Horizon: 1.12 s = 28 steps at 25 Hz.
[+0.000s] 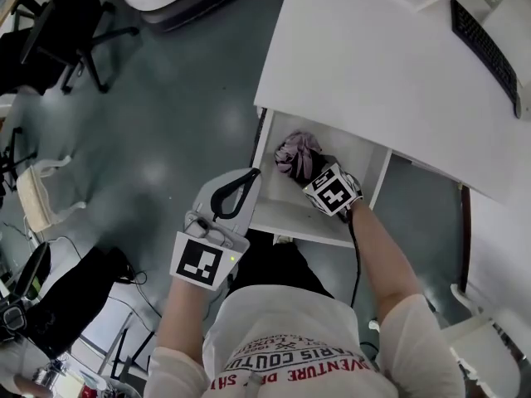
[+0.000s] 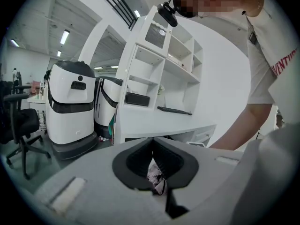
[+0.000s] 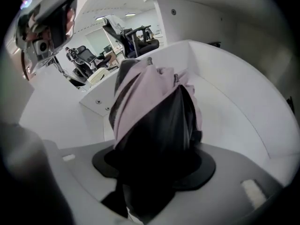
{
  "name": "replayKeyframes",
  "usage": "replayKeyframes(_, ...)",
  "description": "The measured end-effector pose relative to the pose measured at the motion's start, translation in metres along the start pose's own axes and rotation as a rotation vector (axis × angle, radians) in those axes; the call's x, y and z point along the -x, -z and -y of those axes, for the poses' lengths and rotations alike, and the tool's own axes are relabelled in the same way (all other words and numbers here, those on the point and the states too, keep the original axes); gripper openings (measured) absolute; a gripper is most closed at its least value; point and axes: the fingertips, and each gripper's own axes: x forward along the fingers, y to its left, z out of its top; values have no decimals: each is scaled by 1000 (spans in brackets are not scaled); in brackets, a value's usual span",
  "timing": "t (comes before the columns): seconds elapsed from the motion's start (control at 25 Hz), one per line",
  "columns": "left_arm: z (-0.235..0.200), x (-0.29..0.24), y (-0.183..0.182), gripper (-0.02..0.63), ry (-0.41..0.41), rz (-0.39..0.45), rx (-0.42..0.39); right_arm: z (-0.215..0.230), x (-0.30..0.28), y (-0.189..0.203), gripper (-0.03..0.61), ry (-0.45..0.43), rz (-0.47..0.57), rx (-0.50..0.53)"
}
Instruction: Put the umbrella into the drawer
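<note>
Right gripper (image 1: 310,171) gripped the umbrella (image 1: 296,152) at the far left corner of the drawer (image 1: 358,152), probably to drop it; left gripper (image 1: 251,175) was closed, empty.

Pink/blk umbrella (image 1: 297,154) in open drawer (image 1: 363,151).

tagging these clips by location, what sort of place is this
Probably an office or lab: black swivel chairs, a white desk with a keyboard on it, and large white machines parked nearby.
</note>
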Motion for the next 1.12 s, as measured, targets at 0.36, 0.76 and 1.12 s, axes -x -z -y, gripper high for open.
replayKeyframes(0.36, 15, 8, -13, 5, -2, 8, -23, -9, 37, -19, 325, 36, 54, 58)
replayKeyframes(0.76, 52, 41, -77, 5, -2, 59, -82, -24, 179, -78, 179, 185, 329, 40)
replayKeyframes(1.12, 102, 82, -160, 5, 18, 137, -179, -77, 329, -112, 26, 273, 682, -27)
